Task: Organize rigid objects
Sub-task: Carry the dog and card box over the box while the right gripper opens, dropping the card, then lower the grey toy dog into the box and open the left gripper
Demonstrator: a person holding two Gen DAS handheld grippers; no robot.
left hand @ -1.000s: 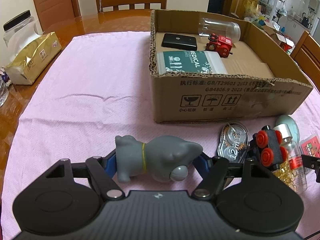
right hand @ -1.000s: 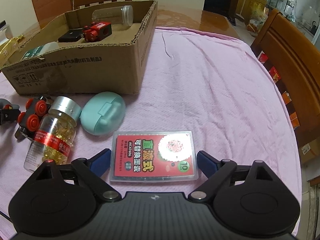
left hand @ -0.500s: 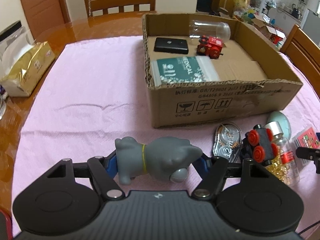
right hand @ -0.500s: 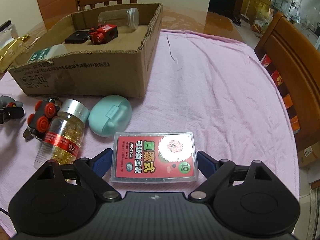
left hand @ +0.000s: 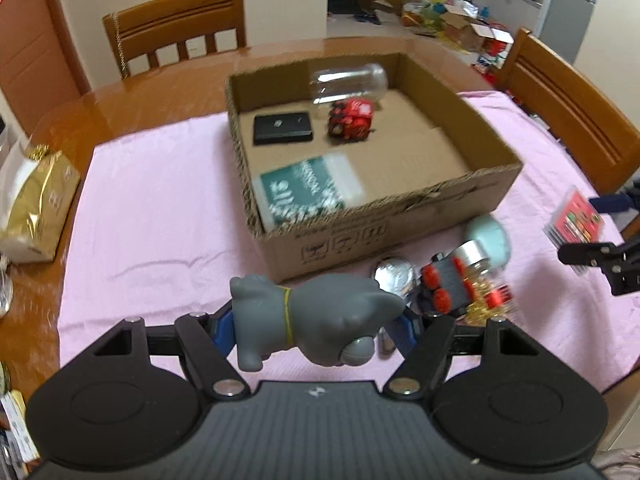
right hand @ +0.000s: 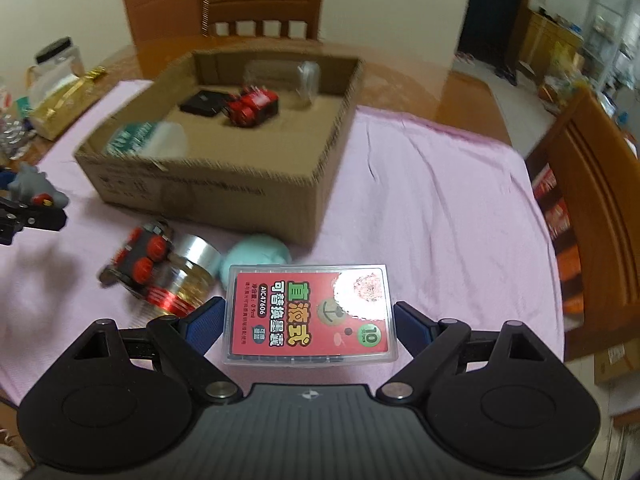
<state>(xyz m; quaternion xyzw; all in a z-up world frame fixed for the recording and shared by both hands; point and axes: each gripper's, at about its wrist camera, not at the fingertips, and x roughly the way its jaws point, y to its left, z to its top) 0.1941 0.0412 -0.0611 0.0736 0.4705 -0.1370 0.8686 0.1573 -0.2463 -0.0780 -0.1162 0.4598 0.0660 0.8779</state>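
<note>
Left gripper [left hand: 314,326] hides toy cat's [left hand: 308,314] underside; background blurred

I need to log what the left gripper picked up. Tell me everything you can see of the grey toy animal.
The grey toy animal looks like smooth moulded rubber or vinyl, with a thin yellow band around its neck and pointed ears. It lies sideways, head toward the right of the left wrist view, clamped between the blue pads of the left gripper and lifted clear of the pink cloth, in front of the cardboard box.

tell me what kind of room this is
Most likely a home dining room: a wooden dining table under a pink cloth, wooden dining chairs around it, and a kitchen-like area with a fridge through the doorway behind.
</note>
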